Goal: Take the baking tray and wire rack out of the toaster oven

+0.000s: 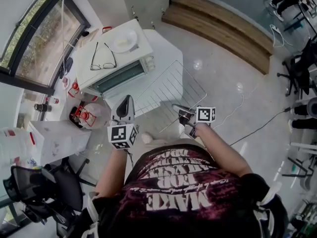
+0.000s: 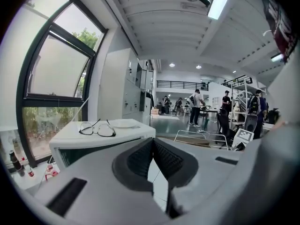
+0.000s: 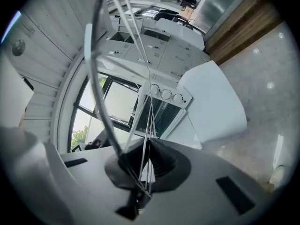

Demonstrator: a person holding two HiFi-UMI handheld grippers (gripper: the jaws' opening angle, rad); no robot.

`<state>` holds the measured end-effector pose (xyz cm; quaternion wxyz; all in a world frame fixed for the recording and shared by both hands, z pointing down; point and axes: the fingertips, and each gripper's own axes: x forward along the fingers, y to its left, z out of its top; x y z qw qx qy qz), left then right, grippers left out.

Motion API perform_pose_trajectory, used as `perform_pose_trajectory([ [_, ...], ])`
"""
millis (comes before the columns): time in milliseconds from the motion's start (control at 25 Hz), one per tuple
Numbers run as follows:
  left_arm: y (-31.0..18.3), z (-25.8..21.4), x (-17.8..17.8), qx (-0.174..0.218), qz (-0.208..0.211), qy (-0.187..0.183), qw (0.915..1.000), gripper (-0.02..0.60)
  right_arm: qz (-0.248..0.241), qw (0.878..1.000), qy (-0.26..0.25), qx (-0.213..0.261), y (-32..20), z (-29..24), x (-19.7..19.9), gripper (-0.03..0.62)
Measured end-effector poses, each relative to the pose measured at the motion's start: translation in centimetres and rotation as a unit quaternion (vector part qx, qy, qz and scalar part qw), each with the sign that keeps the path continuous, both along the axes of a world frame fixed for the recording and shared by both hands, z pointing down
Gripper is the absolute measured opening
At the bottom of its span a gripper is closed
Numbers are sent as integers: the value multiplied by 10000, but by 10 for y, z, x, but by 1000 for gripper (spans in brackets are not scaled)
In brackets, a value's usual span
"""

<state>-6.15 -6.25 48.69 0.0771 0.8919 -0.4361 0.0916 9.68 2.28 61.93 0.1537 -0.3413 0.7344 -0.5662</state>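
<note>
Wire rack [image 1: 168, 90]: out of the toaster oven [image 1: 121, 76], just right of it, over the white table [image 1: 166, 46]; we cannot tell whether its far edge touches the tabletop.
Right gripper [image 1: 181, 110]: clamped on the rack's near edge, with thin wires pinched between its pads.
Left gripper [image 1: 126, 100]: jaws together and nothing in them, near the oven's front.
Baking tray: not visible in any view; we judge it is probably inside the oven.
Oven top: eyeglasses [image 1: 103, 58]; white plate [image 1: 123, 39].
Step in hand: we judge the rack's removal is nearly finished; it is held, not yet laid down.
Next move: calls for a bare stretch of table to lay the rack flat, then a free gripper for the tray.
</note>
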Motion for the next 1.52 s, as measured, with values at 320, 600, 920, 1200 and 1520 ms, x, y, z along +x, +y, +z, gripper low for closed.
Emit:
perform_pose_trajectory([
  [320,16,-28,47,-36,-294,167,9994,6,-208,9998,-17,64,10,-4,59,6],
  [600,31,-29,78,-34,-507,76,9987,6,-539,9984,-84,174,7,-10,85,6],
  [920,14,-23,93,-90,-562,-41,9984,6,-562,9978,-355,67,-27,0,100,6],
  [1200,-53,-21,112,64,-383,23,9992,6,-501,9970,197,-553,-70,23,119,6],
  [1520,-116,-21,157,53,14,78,10000,6,-737,9963,282,-353,-126,20,137,6],
])
